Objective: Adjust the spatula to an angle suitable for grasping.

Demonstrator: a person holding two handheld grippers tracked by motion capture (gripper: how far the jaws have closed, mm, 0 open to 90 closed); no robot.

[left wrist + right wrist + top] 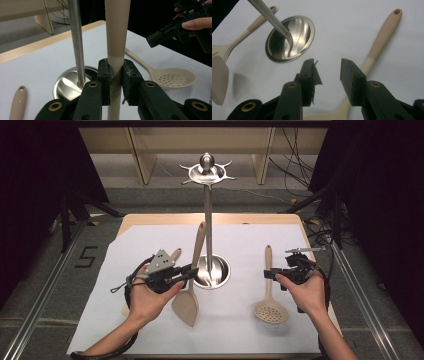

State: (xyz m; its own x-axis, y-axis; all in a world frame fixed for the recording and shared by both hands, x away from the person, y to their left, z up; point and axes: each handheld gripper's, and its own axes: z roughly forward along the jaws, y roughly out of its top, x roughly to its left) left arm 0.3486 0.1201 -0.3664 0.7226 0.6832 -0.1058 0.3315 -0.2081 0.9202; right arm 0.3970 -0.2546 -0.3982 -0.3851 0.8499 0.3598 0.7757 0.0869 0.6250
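My left gripper (193, 270) is shut on the handle of a beige spatula (186, 306). The spatula stands nearly upright with its blade low over the white sheet, close beside the steel pole (208, 220) of a utensil stand. In the left gripper view both pads press the spatula handle (117, 37). My right gripper (268, 274) is open and hovers just above the handle of a beige perforated spoon (270, 311) that lies flat on the sheet. In the right gripper view the right gripper (328, 68) has nothing between its fingers, and the spoon handle (384, 32) runs off to the right of them.
The stand's round steel base (224, 271) sits mid-table, and its hook ring (206, 171) tops the pole. A third beige utensil (175, 254) lies under my left hand. The white sheet (235, 335) covers the wooden table (165, 219). Dark curtains and cables surround it.
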